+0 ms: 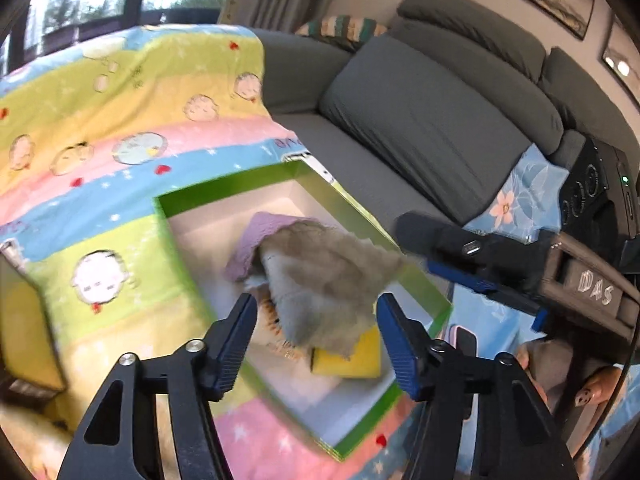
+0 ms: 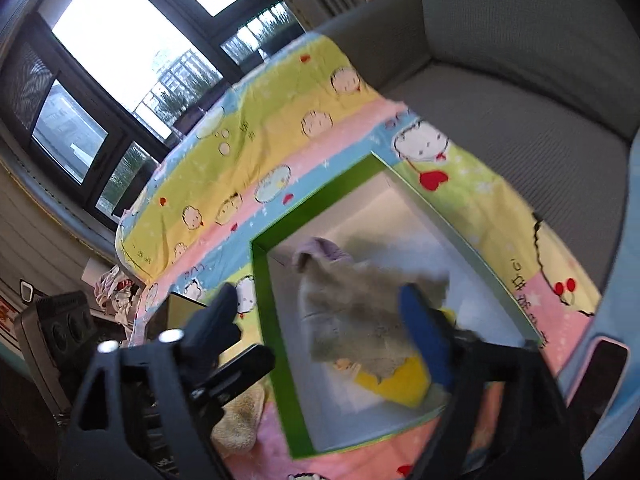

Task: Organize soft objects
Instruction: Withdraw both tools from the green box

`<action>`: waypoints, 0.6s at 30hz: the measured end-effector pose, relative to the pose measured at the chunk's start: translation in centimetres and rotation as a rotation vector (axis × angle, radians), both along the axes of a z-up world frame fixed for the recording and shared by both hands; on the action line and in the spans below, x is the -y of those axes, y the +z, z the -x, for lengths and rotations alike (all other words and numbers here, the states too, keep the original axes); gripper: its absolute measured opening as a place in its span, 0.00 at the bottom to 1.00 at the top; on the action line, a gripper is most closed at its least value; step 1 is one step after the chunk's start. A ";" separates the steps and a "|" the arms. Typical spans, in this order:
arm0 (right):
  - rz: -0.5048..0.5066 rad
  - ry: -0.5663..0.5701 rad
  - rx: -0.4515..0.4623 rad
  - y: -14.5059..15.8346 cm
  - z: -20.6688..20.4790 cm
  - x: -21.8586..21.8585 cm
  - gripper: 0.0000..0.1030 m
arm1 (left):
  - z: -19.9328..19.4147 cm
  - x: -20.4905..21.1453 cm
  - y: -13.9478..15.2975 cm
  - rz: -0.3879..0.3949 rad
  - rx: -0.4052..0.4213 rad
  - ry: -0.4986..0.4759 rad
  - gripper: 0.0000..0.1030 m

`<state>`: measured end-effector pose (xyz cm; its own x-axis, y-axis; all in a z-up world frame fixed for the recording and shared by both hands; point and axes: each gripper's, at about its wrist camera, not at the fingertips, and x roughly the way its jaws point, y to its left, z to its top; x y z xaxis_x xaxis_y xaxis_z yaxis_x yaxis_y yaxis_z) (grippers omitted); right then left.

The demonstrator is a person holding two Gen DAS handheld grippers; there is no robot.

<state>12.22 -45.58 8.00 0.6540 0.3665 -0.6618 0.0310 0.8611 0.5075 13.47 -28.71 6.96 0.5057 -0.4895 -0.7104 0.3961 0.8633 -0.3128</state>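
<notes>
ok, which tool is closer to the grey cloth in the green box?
Right, probably. The right tool has its open tips at a corner of the grey cloth; the left tool hovers open above it, farther back.

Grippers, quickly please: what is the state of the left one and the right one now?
Left gripper: open, holding nothing, above the green box.
Right gripper: open, holding nothing, above the grey cloth.

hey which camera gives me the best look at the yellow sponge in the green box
The left wrist view. There the yellow sponge shows a corner and thick side between the open fingers, part-covered by the grey cloth. In the right wrist view the sponge is blurrier and cut off by the blue finger pad.
</notes>
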 end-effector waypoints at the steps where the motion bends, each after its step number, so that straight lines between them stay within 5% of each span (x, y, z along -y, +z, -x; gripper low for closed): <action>1: 0.010 0.001 0.016 0.8 0.7 -0.4 0.87 | 0.3 -0.5 0.2 -0.005 0.002 0.009 0.62; 10: 0.008 0.097 0.100 3.3 5.3 -5.8 0.99 | 6.5 -9.3 1.5 -0.049 0.051 0.194 0.65; 18: 0.027 0.227 0.000 -1.6 4.9 -13.5 0.99 | 11.9 -20.0 -2.4 -0.047 -0.004 0.483 0.66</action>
<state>7.27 -32.08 6.40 0.5563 0.4864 -0.6738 -0.1652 0.8593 0.4840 1.53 -8.75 4.56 0.6644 -0.1667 -0.7285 -0.0546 0.9614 -0.2697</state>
